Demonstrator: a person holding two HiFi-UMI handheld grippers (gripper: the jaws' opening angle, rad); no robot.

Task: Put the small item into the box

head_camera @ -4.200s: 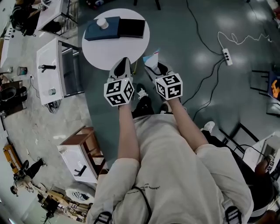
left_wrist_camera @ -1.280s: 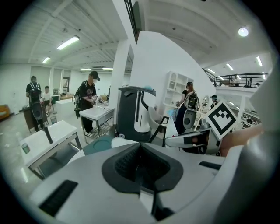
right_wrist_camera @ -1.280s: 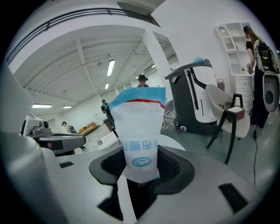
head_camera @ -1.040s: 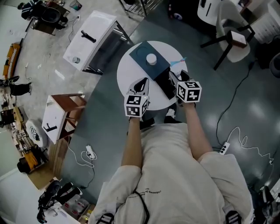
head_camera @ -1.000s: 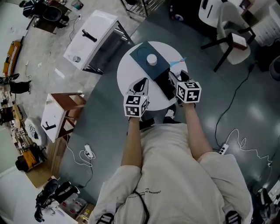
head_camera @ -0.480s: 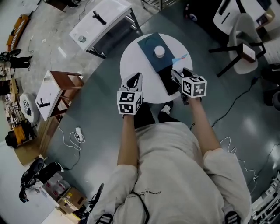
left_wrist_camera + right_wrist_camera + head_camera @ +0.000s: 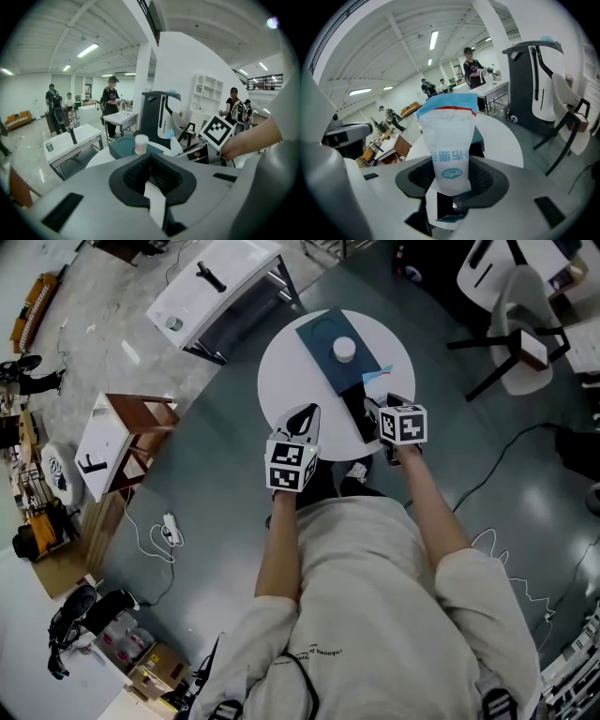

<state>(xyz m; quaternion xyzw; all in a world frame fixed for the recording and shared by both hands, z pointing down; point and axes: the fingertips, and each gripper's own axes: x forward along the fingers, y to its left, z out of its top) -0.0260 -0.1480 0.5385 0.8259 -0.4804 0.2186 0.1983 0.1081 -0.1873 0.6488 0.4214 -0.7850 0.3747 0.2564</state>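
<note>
A round white table (image 7: 291,371) carries a dark teal box (image 7: 319,337) with a small white cup (image 7: 344,350) standing on it, and a black box part (image 7: 356,415) beside it. My right gripper (image 7: 376,403) is at the table's near right edge, shut on a small white packet (image 7: 379,378) with a blue top. The right gripper view shows that packet (image 7: 450,140) upright between the right gripper's (image 7: 450,190) jaws. My left gripper (image 7: 304,417) hovers over the table's near edge, shut and holding nothing. The left gripper view shows the left gripper (image 7: 151,187), the teal box (image 7: 121,146) and the cup (image 7: 140,143) ahead.
A white bench (image 7: 220,282) stands left of the table, and a brown and white side table (image 7: 117,432) further left. A white chair (image 7: 511,315) is at the right. Cables and a power strip (image 7: 170,521) lie on the floor. People stand far off.
The left gripper has shifted right and forward over the table's near edge. The right gripper has drawn slightly left, the packet still in it.
</note>
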